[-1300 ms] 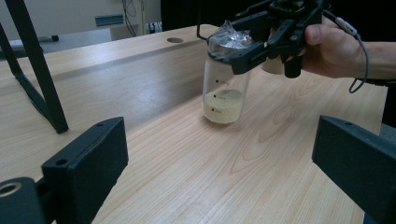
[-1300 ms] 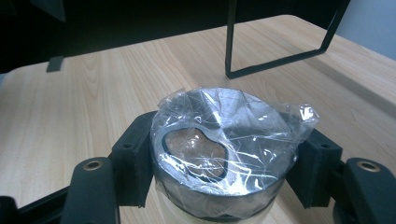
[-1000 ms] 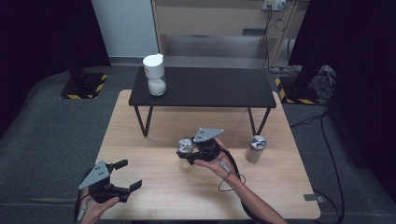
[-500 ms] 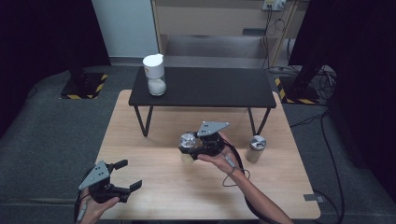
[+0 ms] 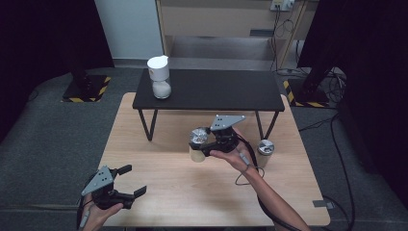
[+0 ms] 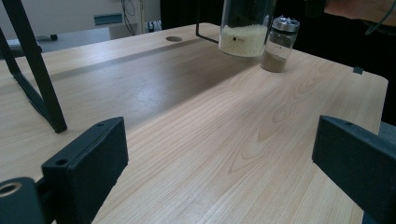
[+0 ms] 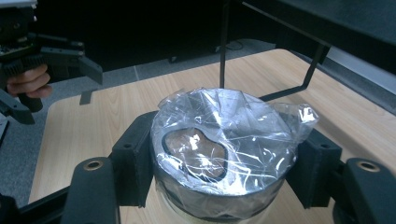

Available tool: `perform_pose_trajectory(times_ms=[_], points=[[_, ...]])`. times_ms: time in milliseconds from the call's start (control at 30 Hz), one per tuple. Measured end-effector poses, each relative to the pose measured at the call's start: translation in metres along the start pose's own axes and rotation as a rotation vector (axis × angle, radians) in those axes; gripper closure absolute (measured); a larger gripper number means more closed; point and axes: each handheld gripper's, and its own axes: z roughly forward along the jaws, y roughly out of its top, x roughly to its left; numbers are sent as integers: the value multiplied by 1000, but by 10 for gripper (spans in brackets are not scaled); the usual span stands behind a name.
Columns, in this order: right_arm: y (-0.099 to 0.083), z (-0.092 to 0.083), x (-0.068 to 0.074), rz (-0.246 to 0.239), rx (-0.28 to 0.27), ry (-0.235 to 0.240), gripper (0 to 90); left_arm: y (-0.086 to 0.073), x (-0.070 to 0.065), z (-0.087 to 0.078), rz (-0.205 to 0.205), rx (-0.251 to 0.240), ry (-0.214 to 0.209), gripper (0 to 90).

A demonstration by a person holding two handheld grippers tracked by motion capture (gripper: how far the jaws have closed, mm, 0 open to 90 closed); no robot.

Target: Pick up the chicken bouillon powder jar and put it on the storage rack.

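**Trainee:** Where do things stand?

**Coach:** Your right tongs [image 5: 202, 147] are clamped on the jar [image 7: 222, 158] just under its cap, which has crinkled clear film stretched over it. The jar hangs clear above the table [image 5: 192, 192], about mid-table, just in front of the black shelf [image 5: 211, 89]. Your left tongs [image 5: 126, 180] sit at the near left corner with their jaws apart and nothing between them.

**Trainee:** So how do I carry it well?

**Coach:** Keep the jar upright; it's glass with loose white grains in the bottom, so I'd expect a tilt to shift the weight in your grip. The pads sit on a smooth round wall, so hold the squeeze steady and move slowly.

**Trainee:** Anything to steer around?

**Coach:** The shelf's thin black legs [image 5: 146, 122] and edge are close behind the jar. There's also a small shaker [image 5: 265, 151] standing just to the right of your hand, and another jar [image 5: 160, 77] at the shelf's left end. Leave room for both.
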Motion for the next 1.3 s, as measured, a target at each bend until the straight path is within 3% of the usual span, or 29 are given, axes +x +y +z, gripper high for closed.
perform_pose_trajectory(times_ms=[667,967,1300], points=[[38,-29,-8,21,-4,-19,350,0,0,0,0,1,0,22],[63,-42,-11,28,-8,-33,350,0,0,0,-1,0,-1,23],[88,-53,-16,32,-27,-87,350,0,1,1,-4,0,-3,23]])
